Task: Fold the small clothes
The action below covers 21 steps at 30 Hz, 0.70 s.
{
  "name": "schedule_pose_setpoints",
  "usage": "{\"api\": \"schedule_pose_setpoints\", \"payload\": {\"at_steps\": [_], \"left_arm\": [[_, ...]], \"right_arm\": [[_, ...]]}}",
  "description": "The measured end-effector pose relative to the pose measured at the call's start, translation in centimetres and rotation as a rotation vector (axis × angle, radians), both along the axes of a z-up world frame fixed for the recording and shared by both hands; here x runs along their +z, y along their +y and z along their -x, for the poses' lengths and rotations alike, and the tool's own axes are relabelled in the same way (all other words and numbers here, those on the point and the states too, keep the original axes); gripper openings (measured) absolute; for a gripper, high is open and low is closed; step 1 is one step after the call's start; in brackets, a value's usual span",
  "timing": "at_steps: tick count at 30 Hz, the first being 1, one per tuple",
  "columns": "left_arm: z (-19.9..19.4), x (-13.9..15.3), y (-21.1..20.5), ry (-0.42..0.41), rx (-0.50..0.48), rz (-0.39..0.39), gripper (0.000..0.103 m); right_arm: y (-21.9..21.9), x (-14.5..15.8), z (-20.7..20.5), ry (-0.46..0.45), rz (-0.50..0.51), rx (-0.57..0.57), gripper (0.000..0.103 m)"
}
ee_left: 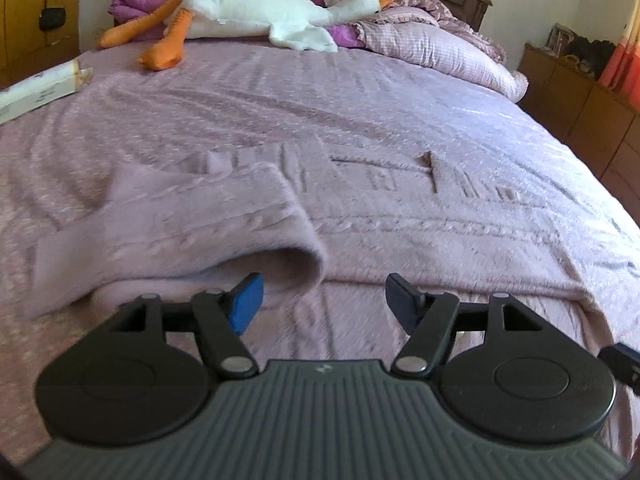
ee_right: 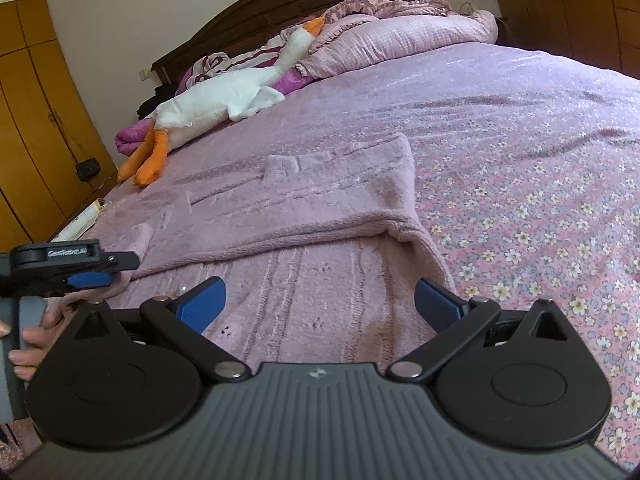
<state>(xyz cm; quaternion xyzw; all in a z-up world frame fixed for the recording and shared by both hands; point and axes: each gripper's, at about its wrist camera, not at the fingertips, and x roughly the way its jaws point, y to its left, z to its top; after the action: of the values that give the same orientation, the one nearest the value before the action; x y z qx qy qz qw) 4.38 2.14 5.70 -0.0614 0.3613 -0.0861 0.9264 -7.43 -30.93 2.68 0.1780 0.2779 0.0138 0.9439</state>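
Observation:
A fluffy mauve knitted sweater (ee_left: 280, 216) lies spread on the bed, with one part folded over on its left side (ee_left: 180, 216). In the right wrist view the sweater (ee_right: 304, 216) has a folded layer over its near cable-knit part. My left gripper (ee_left: 322, 304) is open and empty, just above the sweater's near edge. My right gripper (ee_right: 320, 304) is open and empty over the sweater's near part. The left gripper also shows at the left edge of the right wrist view (ee_right: 86, 276), held by a hand.
A white plush goose (ee_left: 256, 12) with orange legs lies at the head of the bed beside pink pillows (ee_left: 432, 48). A cardboard box (ee_left: 40, 88) sits at the bed's left edge. The floral bedspread (ee_right: 540, 200) lies to the right. Wooden cabinets (ee_left: 580, 112) stand right.

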Motion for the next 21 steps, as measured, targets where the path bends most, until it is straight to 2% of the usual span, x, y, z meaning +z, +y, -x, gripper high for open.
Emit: {"api": "schedule_pose_setpoints", "payload": {"at_steps": [4,9,13,21], "left_arm": [[1.7,0.4,0.9,0.005,-0.001,-0.043,0.069],[2.5,0.4,2.7,0.055,-0.003,-0.028,0.069],[2.9,0.6,3.8,0.053,0.027,-0.057,0.069],[3.0,0.9,5.2,0.059,0.064,-0.058,0.069]], "right_arm": [[0.8,0.2,-0.1,-0.001,0.003,0.022,0.103],[1.5,0.5,-0.4,0.000,0.006,0.044,0.103],[2.0,0.7,-0.5,0.000,-0.007,0.056,0.103],[2.8,1.2,-0.7,-0.009,0.000,0.078,0.103]]}}
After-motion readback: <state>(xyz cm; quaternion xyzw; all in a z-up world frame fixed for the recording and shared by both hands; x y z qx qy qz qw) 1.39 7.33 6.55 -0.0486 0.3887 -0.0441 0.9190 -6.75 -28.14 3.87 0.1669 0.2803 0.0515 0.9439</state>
